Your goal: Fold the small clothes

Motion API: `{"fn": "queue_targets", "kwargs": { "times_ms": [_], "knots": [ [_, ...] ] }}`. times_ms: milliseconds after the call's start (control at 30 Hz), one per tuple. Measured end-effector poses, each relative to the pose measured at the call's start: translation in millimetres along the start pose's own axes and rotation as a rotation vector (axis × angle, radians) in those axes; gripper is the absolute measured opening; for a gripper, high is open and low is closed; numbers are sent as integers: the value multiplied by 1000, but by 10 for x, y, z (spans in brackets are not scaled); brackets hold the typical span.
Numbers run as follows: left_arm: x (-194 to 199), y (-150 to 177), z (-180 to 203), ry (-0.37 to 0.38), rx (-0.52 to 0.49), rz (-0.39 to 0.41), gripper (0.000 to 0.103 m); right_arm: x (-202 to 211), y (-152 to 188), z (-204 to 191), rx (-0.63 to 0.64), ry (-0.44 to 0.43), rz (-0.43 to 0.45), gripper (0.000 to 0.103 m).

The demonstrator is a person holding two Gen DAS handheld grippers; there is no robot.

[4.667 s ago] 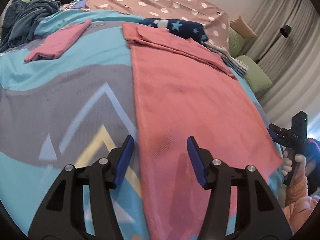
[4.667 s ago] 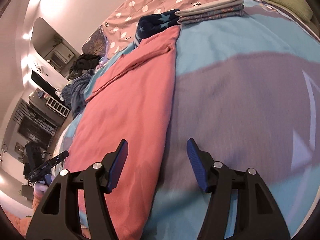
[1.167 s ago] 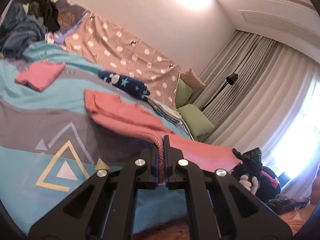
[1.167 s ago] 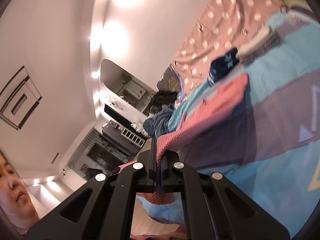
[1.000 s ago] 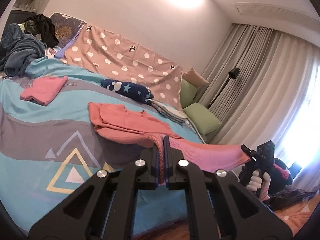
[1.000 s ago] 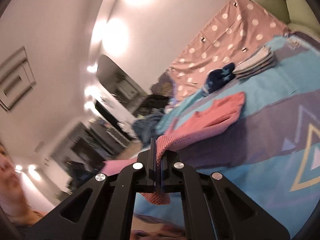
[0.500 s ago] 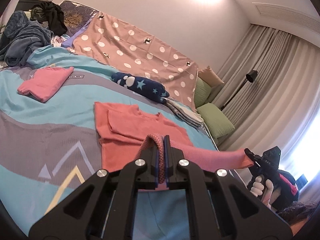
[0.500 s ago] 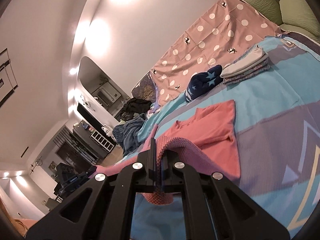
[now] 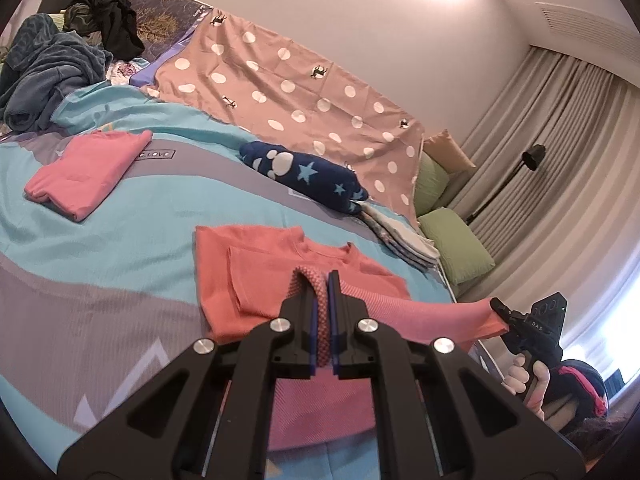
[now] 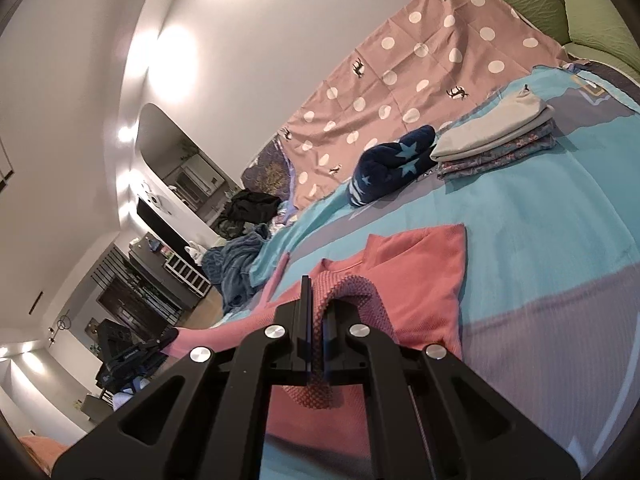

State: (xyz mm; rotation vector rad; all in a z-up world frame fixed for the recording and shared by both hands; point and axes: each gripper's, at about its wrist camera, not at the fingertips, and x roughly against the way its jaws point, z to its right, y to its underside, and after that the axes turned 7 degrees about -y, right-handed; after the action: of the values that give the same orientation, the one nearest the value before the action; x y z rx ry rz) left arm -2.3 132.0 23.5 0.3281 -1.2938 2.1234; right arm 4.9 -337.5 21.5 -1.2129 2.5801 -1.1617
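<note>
On a bed spread with a turquoise-and-grey patterned cover, a folded pink garment lies toward the left edge, well apart from the work in hand. Nearer the middle, a coral-pink knit top rests with its collar end flat on the cover, while its lower hem is lifted clear and doubled toward the neckline. The left gripper is clamped tight on one corner of that hem, a ridge of waffle-textured fabric bunched between its blue pads; the hem runs on as a sagging band to the right gripper, which pinches the opposite corner the same way. Beyond the top, near the head of the bed, sit a rolled navy star-print piece and, further right, a stack of folded clothes.

The top appears light, soft and limp: it droops between the two holds and would likely crumple if slackened unevenly. The knit looks grippy rather than slippery, so corner holds on the hem seem secure, with both kept level and taut as the fold is laid.
</note>
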Motion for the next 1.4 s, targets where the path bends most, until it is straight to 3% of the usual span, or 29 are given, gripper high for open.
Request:
{"fn": "queue_targets", "kwargs": {
  "times_ms": [333,400,433,500,533,567,600,667,800,933,1033,1167,1233,1333,1400],
  "knots": [
    [-917,-443,-212,-66,20,-74,5,-748,-409,486,5,106,-89,5],
    [-1188,-499,-297,-112,21,-91,5,-961,-467,677,-12,136,-112,6],
    [-1362,-515,-349,-138,18,-104,5,-1069,-482,777,-22,160,-129,8],
    [-1600,-507,-435,-171,21,-134,8,-1249,-446,960,-30,244,-174,28],
    [-1722,-485,-487,-192,31,-156,11,-1292,-414,1009,-33,277,-190,29],
    [-1832,-450,-557,-227,53,-179,22,-1315,-366,1051,-33,301,-203,29],
    [-1860,-431,-590,-241,64,-185,33,-1308,-325,1070,-30,304,-208,29],
    [-1843,-408,-619,-235,67,-179,35,-1247,-274,1052,-2,305,-214,31],
    [-1593,-422,-540,-244,6,-132,48,-1166,-262,839,164,337,-243,36],
    [-1338,-304,-468,-285,-78,-129,58,-1225,-24,559,508,490,-380,53],
    [-1357,-72,-343,-346,-242,-210,65,-1393,164,569,644,559,-483,56],
    [-1626,15,-282,-519,-430,-220,70,-1609,45,661,661,574,-478,55],
    [-1725,-66,-301,-540,-456,-196,70,-1713,-139,744,633,599,-435,55],
    [-1802,-431,-385,-553,-383,-120,71,-1755,-463,983,486,588,-355,55],
    [-1656,-675,-399,-504,-292,-32,72,-1728,-587,1134,373,577,-325,56]
  ]
}}
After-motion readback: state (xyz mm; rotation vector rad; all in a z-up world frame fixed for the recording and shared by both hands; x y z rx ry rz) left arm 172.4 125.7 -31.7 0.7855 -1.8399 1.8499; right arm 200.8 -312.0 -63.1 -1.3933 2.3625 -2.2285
